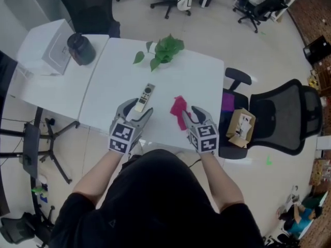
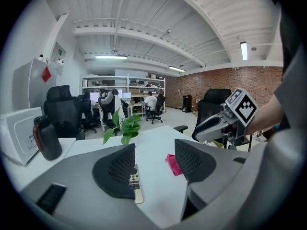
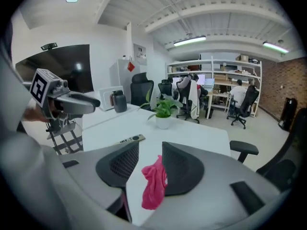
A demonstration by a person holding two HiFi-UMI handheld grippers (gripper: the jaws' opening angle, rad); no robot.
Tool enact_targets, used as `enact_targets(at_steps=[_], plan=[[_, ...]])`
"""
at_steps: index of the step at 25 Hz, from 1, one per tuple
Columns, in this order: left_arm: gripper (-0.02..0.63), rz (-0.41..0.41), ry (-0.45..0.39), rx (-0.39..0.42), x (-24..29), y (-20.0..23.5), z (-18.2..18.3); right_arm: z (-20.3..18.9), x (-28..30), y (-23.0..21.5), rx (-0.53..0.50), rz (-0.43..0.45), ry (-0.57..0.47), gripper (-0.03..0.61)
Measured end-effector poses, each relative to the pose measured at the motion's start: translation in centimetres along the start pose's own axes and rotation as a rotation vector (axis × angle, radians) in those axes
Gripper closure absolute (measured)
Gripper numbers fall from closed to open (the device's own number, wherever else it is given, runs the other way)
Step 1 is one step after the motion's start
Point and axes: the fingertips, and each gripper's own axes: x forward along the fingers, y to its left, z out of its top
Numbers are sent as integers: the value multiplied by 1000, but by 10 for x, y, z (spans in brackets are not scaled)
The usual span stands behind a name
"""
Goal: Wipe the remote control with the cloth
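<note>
The remote control (image 1: 145, 97) lies flat on the white table (image 1: 119, 76), its near end just ahead of the left tool (image 1: 138, 111), whose jaws stand apart and grip nothing. The pink cloth (image 1: 178, 107) lies crumpled to the remote's right, just before the right tool (image 1: 192, 115). That tool's jaws are parted too, the cloth showing in their gap unclamped.
</note>
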Motion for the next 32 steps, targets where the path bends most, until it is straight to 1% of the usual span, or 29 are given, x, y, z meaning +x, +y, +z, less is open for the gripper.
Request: enact_targets(at_steps=[2,6,9,11,13,14,16,17,20,32], plan=[[350,-22,-16,24,2,-7,10,18,-17,6,11,3,-58,451],[361,-66,-41,62,3,-21,26,45,-44,20,17,12,-148,498],[404,-94,-57,100,3,-32,36,57,-57,31,14,24,-188,530],[458,-102,-64,125,3,-39,41,60,-63,36,2,30,-202,549],[532,-110,-70,142,2,-44,44,62,-68,40,-7,35,-213,558],[545,-117,-71,146,1,-46,45,63,-70,42,-9,38,-217,561],[597,-133,-71,155,0,-51,46,65,-73,46,-6,46,-224,566],[611,-137,-70,159,0,-52,46,66,-74,48,0,51,-226,568],[611,-141,-65,167,-2,-54,44,65,-75,53,16,67,-224,568],[611,-127,-57,163,-5,-55,41,57,-72,59,-15,84,-204,569]])
